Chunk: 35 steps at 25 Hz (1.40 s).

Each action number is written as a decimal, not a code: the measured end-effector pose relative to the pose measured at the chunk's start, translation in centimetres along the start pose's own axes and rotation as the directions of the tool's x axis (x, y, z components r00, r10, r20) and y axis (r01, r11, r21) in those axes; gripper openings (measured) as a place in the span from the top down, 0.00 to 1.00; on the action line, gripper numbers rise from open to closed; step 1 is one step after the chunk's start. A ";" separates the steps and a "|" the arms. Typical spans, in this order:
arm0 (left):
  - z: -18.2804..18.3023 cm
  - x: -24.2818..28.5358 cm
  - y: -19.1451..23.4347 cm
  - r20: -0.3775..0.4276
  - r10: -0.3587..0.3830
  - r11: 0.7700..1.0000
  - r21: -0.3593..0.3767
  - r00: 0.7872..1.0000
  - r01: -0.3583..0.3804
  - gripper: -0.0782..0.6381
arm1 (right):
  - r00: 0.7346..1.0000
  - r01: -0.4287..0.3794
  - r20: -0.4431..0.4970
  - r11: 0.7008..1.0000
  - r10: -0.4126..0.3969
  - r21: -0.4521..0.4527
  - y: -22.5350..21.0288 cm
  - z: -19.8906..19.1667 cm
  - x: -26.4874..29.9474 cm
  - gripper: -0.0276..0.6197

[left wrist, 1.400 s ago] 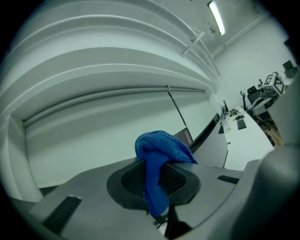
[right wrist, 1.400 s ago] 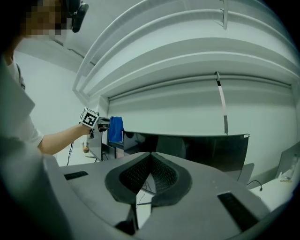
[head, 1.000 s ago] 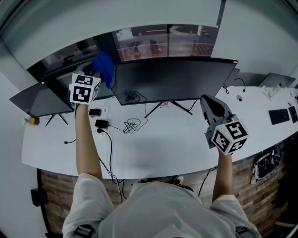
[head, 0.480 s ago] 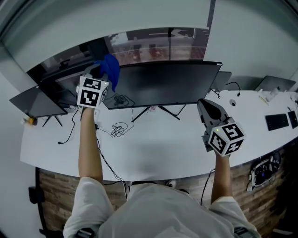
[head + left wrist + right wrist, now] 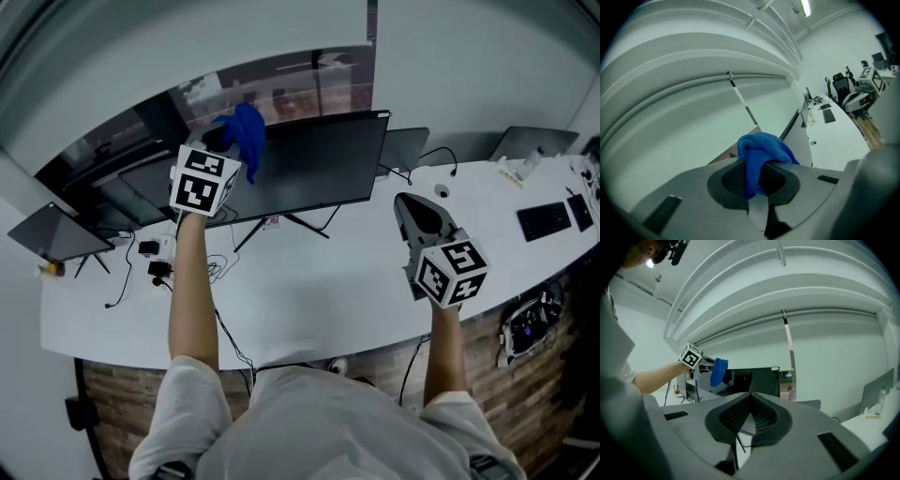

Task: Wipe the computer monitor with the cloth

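A bunched, bright blue knitted cloth (image 5: 764, 147) is clamped between the left gripper's (image 5: 759, 177) fingers, beside the wide black computer monitor's (image 5: 319, 161) upper corner. The right gripper's (image 5: 749, 417) fingers are pressed together and empty above the curved white surface (image 5: 309, 286).

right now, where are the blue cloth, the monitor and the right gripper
blue cloth (image 5: 246, 131), head view, middle of the bunched fabric
monitor (image 5: 319, 164), head view, centre of the dark screen
right gripper (image 5: 408, 204), head view, tip of its closed jaws
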<state>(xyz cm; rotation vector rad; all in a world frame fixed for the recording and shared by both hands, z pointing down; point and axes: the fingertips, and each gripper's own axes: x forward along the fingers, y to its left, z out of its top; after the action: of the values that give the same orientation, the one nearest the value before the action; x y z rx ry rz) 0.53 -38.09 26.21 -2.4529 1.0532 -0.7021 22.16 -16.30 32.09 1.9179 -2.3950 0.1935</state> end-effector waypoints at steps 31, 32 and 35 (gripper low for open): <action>17.6 7.8 -15.3 0.313 -0.205 0.975 -0.019 0.927 0.222 0.81 | 0.978 0.208 -0.015 0.970 -0.208 0.129 -7.2 -4.4 -12.1 0.94; 17.1 6.5 -13.9 0.336 -0.184 0.975 -0.054 0.924 0.214 0.81 | 0.982 0.190 -0.009 0.974 -0.191 0.126 -6.6 -4.0 -11.5 0.94; 14.8 2.4 -9.8 0.360 -0.141 0.976 -0.103 0.922 0.189 0.81 | 0.991 0.130 0.002 0.986 -0.131 0.104 -4.4 -3.1 -9.1 0.94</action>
<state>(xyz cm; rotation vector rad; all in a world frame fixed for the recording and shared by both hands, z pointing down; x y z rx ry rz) 16.03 -31.37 20.08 -2.6753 0.7840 -0.2251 28.39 -8.02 34.23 2.1163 -2.2965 0.3080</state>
